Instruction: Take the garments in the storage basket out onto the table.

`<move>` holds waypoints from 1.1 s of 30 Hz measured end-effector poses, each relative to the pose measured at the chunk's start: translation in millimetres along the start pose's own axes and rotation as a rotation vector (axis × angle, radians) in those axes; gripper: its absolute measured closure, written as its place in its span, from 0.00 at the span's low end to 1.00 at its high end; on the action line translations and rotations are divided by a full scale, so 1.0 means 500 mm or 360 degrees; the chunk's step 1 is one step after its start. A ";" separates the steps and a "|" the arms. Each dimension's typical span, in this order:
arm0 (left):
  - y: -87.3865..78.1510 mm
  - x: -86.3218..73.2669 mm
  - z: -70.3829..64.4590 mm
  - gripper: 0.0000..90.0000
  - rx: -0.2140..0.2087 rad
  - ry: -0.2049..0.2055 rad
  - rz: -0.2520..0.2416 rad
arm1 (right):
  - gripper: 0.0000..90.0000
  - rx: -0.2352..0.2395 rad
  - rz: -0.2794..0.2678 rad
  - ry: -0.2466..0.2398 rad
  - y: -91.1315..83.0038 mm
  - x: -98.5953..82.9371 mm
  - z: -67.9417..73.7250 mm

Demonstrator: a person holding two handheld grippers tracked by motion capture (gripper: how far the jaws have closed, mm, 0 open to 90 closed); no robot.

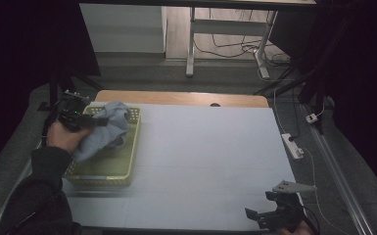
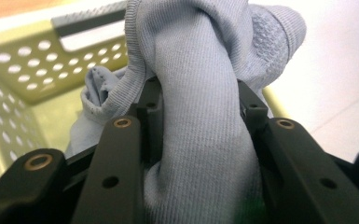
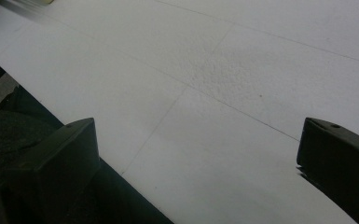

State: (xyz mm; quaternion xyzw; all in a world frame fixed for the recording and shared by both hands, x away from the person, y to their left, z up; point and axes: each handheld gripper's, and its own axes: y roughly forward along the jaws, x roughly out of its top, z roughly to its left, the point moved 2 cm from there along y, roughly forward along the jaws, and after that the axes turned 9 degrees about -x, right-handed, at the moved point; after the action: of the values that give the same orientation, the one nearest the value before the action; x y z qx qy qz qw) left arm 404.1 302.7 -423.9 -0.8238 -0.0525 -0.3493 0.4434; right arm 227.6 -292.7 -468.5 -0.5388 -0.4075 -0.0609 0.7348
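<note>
1. The table [image 1: 200,156], covered in pale sheeting, is the widest thing before me; its right half lies bare.
2. The yellow-green basket [image 1: 105,176] sits at the table's left side, its perforated walls showing in my left gripper view.
3. The grey-blue cloth [image 1: 105,129] hangs bunched over the basket, part of it drooping inside, part raised at the far rim.
4. My left gripper [image 1: 90,120] is clamped on a thick fold of that cloth [image 2: 200,116], jaws pressed into both sides.
5. My right gripper [image 1: 274,215] waits near the table's front right corner, jaws spread wide with nothing between them.
6. I judge I'm mid-carry with the cloth at the basket; whether lifting out or lowering in, I cannot tell. Next I must keep the grip firm and clear the basket rim without snagging.
</note>
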 end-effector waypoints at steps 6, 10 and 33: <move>-0.028 0.013 -0.024 0.70 -0.0011 0.0064 -0.0038 | 0.00 -0.0004 0.0004 0.0000 0.000 0.000 0.000; -0.040 0.019 -0.038 0.70 -0.0036 0.0090 -0.0066 | 0.00 -0.0006 0.0005 0.0000 0.000 0.000 0.000; -0.030 0.097 -0.181 0.69 -0.0306 0.0326 -0.0137 | 0.00 -0.0006 -0.0001 0.0001 0.000 0.000 0.000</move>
State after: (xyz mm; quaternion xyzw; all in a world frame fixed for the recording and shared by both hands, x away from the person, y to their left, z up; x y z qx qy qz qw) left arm 386.6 231.7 -350.4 -0.8195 -0.0086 -0.4536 0.3502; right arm 227.7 -292.8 -468.6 -0.5400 -0.4072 -0.0620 0.7340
